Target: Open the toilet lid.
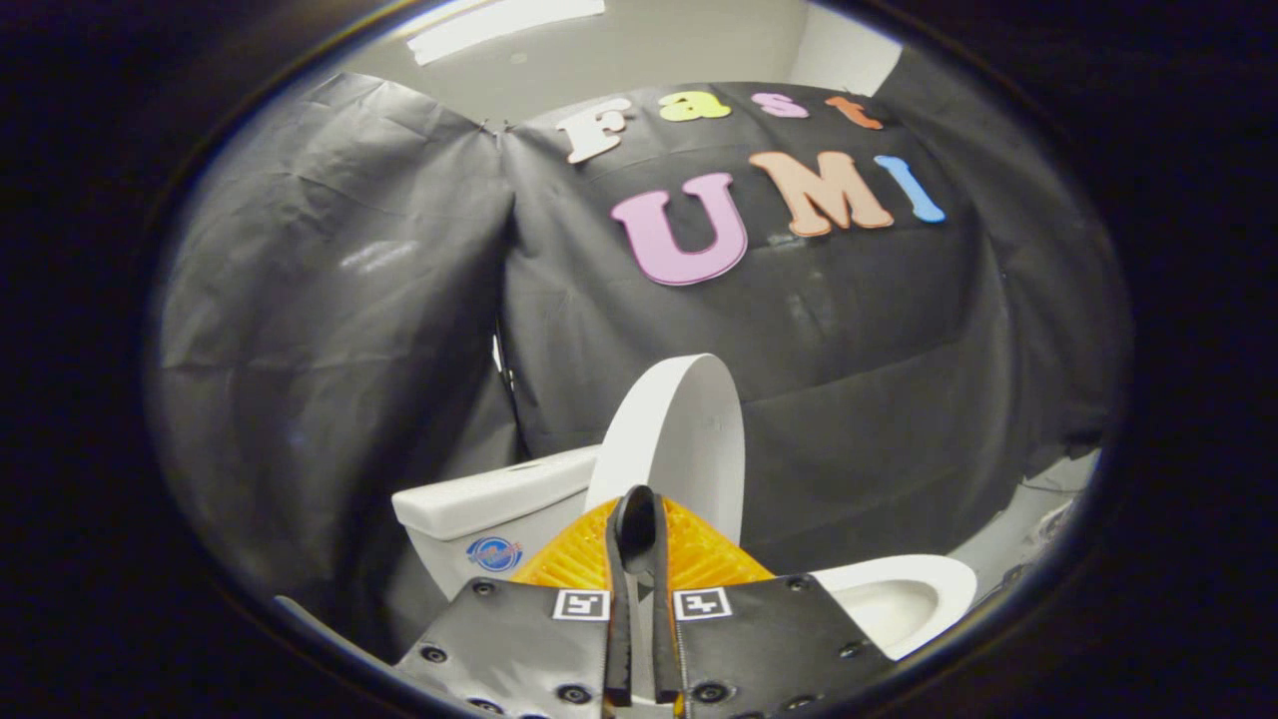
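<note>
The gripper [636, 519] is seen with its fingers pressed nearly together, nothing pinched between them. Just ahead of the fingertips the toilet lid [689, 429] stands raised, almost upright, before the cistern [489, 504]; the open bowl [899, 599] lies beside the fingers. The lid is judged light, rigid, smooth plastic, likely slippery; its free rim is considered the best hold. Black cloth [339, 300] hangs beyond.

One toilet [899, 599] with one raised lid [689, 429] and one tank [489, 509] at ten o'clock; one gripper [639, 519], fingers closed together.
</note>
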Demonstrator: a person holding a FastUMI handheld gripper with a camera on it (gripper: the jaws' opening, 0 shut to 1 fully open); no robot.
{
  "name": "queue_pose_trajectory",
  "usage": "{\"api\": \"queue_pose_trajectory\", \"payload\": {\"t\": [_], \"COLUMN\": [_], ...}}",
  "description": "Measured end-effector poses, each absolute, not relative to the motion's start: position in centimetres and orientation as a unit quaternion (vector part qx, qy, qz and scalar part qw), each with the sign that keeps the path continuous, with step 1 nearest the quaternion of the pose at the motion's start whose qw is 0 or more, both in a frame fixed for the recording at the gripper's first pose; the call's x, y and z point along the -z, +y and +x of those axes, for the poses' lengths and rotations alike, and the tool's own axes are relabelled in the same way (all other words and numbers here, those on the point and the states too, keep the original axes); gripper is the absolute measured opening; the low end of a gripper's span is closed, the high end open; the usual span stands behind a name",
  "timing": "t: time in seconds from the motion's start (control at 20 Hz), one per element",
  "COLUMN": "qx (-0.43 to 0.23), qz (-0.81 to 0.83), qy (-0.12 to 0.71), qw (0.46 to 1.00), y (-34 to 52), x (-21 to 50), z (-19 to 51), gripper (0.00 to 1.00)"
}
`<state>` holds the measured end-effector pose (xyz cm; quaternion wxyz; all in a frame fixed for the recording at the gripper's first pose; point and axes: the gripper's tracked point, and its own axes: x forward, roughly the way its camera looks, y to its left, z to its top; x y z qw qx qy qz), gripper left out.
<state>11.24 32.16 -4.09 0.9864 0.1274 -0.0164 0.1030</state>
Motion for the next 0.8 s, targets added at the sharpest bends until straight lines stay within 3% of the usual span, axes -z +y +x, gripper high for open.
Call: {"api": "queue_pose_trajectory", "payload": {"t": [0.65,0.8], "qx": [-0.235,-0.219], "qz": [0.086,0.078], "qy": [-0.001,0.000], "qw": [0.968,0.972], "y": [41.0,41.2], "x": [3.6,4.1], "z": [13.4,14.6], "gripper": [0.12,0.12]}}
